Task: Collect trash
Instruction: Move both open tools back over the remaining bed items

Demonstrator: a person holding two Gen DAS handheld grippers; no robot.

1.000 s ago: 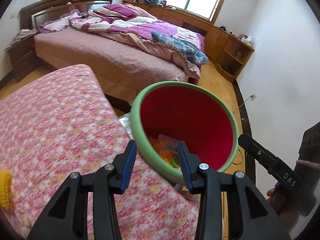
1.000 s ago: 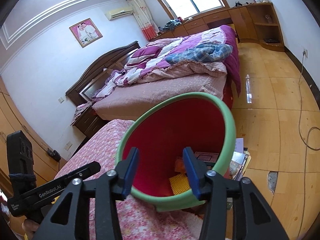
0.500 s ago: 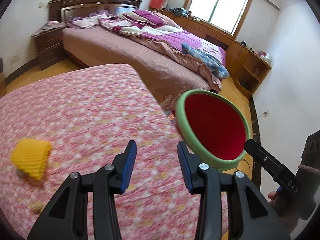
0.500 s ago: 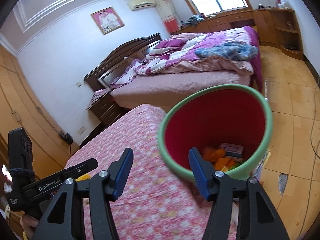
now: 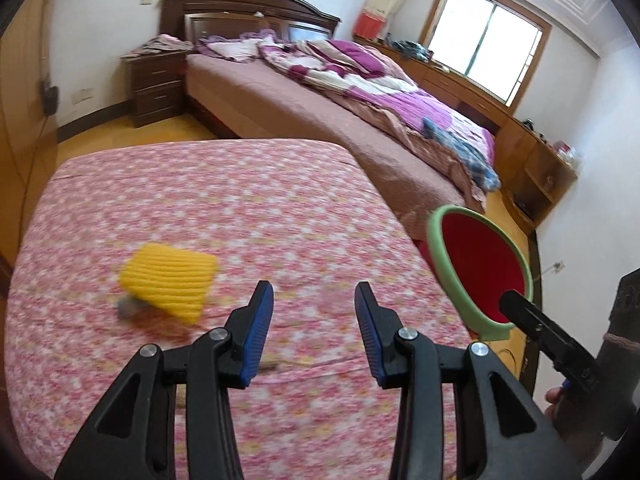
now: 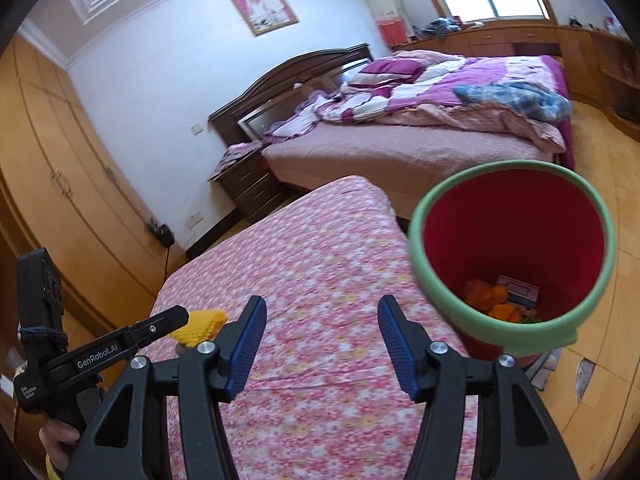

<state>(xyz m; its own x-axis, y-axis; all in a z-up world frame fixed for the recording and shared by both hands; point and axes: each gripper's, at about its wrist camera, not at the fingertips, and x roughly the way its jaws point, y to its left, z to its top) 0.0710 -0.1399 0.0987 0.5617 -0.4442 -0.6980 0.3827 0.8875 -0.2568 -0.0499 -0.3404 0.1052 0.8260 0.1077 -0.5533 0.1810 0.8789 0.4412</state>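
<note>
Yellow knitted piece (image 5: 170, 284): ribbed, roughly rectangular, long axis left to right, lying left of centre on the flower-print cover (image 5: 224, 208). Red bin (image 6: 512, 256), green rim, stands right of the cover, orange scraps inside. Large bed (image 5: 320, 108) far behind. Left gripper (image 5: 314, 332) parted, empty. Right gripper (image 6: 322, 344) just widened, empty.

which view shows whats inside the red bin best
The right wrist view: it looks down into the red bin, so the orange scraps and a small box at the bottom show. The left wrist view catches the bin at an angle, showing only green rim and red inner wall, no contents.
</note>
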